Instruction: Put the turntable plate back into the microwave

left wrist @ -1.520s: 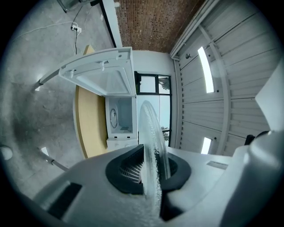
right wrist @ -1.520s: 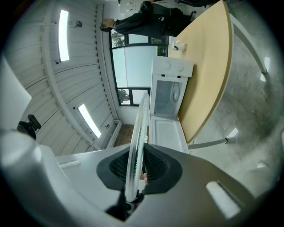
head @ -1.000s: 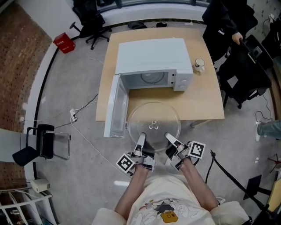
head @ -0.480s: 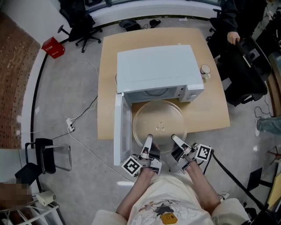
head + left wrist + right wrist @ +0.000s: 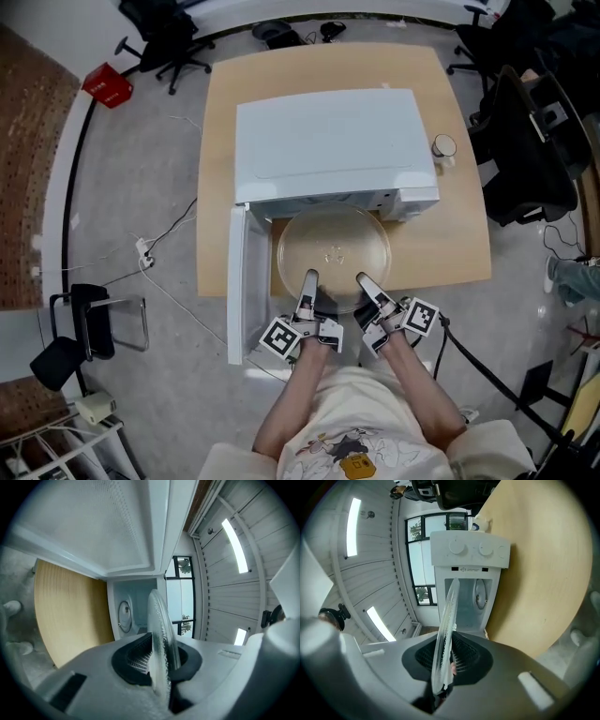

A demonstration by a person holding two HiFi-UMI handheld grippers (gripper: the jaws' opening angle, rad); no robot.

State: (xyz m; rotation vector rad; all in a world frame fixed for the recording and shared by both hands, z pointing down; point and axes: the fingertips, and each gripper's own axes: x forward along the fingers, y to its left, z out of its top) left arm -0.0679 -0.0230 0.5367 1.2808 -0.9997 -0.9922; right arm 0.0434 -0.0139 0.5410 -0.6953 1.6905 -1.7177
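Observation:
The clear glass turntable plate (image 5: 333, 251) hangs level over the table, its far rim at the mouth of the white microwave (image 5: 328, 145). The microwave's door (image 5: 240, 281) stands swung open on the left. My left gripper (image 5: 307, 281) is shut on the plate's near left rim, and my right gripper (image 5: 364, 283) is shut on its near right rim. In the left gripper view the plate (image 5: 161, 634) runs edge-on between the pads, with the cavity (image 5: 133, 609) ahead. The right gripper view shows the plate (image 5: 446, 625) edge-on too, below the control panel (image 5: 471, 550).
The wooden table (image 5: 450, 239) carries a small cup (image 5: 442, 147) to the right of the microwave. Dark office chairs (image 5: 525, 141) stand to the right and behind. A red box (image 5: 106, 86) and a cable (image 5: 159, 272) lie on the floor at left.
Both grippers have carried the plate forward and a little lower, from off the table's front edge up to the microwave's opening. The grips have not changed.

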